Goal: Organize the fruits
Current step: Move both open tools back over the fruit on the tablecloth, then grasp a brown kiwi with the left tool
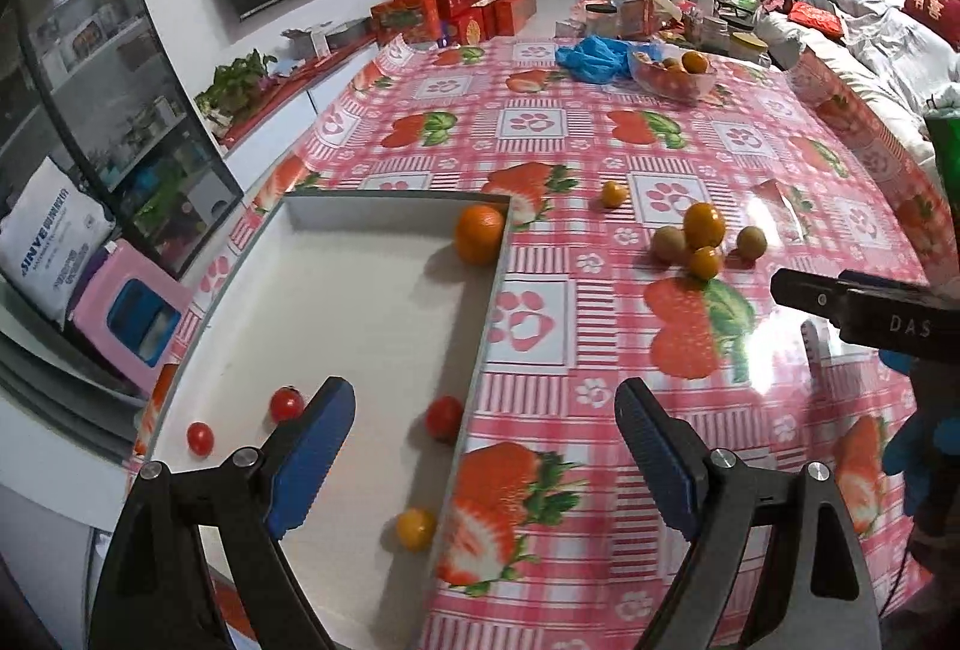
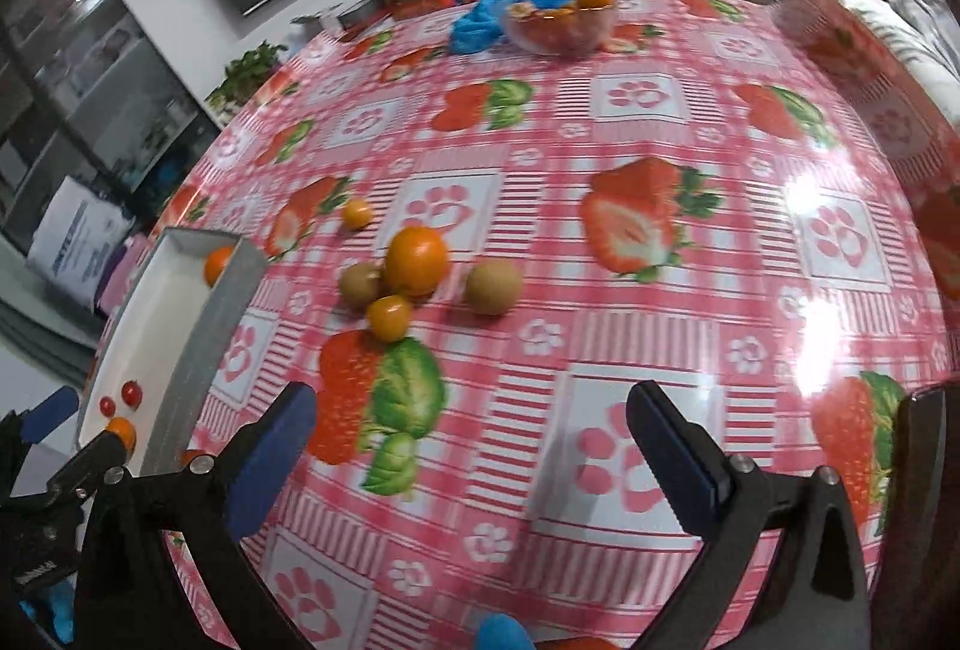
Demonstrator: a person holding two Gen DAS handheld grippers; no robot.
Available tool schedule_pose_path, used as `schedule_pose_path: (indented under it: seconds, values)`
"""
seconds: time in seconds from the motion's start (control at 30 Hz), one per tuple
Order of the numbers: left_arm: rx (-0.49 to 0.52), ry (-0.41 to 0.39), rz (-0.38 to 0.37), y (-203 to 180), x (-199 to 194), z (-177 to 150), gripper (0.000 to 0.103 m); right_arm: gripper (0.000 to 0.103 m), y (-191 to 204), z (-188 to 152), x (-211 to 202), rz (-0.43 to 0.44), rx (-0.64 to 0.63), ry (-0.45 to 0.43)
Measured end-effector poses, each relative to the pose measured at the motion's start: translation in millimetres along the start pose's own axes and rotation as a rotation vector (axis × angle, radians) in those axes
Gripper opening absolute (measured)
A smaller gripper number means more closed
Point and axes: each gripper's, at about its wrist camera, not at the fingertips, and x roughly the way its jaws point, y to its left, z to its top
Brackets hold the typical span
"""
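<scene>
Two grippers: left gripper [image 1: 483, 446] and right gripper [image 2: 471, 452], both spread wide, grasping nothing.
Tray [image 1: 360, 302]: at 9 o'clock on the strawberry tablecloth [image 1: 600, 326]; orange [image 1: 479, 233], cherry tomatoes [image 1: 287, 404] inside.
Loose fruit: tangerine [image 2: 416, 260], kiwis [image 2: 493, 286], kumquats [image 2: 389, 317] clustered at 12 o'clock from right gripper.
Glass bowl [image 2: 558, 27]: far edge, fruit inside.

A glossy plastic tablecloth [image 2: 600, 122] glares on the bench, the white tray [image 1: 336, 302] looks smooth and matt with dull grey walls, the far bowl [image 2: 558, 29] is clear plastic or glass, and ribbed blue pads line matt black fingers [image 1: 660, 446].
</scene>
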Motion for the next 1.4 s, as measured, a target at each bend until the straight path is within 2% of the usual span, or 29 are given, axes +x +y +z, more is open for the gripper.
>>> schedule_pose_path:
  seconds: [0.17, 0.3, 0.57, 0.67, 0.9, 1.13, 1.4]
  values:
    - [-0.016, 0.002, -0.045, -9, -8, 15, 0.090, 0.103, -19, 1, -2, -0.012, 0.043, -0.002]
    - [-0.012, -0.031, -0.063, -17, -21, 35, 0.090, 0.103, -29, 1, -3, -0.034, 0.047, 0.001]
    - [-0.025, -0.102, -0.069, -27, -33, 82, 0.090, 0.103, -39, -1, -1, -0.134, -0.023, 0.018]
    - [-0.022, -0.060, -0.098, -38, -15, 86, 0.090, 0.103, -38, -5, 6, -0.167, -0.065, 0.037]
    - [0.031, 0.028, -0.092, -68, 43, 69, 0.090, 0.103, -26, -25, 16, -0.243, -0.199, 0.041]
    - [0.143, 0.026, -0.034, -84, 83, 61, 0.089, 0.103, -27, -34, 13, -0.220, -0.218, -0.015]
    - [0.147, 0.073, -0.075, -91, 115, 60, 0.089, 0.103, -26, -35, 13, -0.218, -0.221, -0.026]
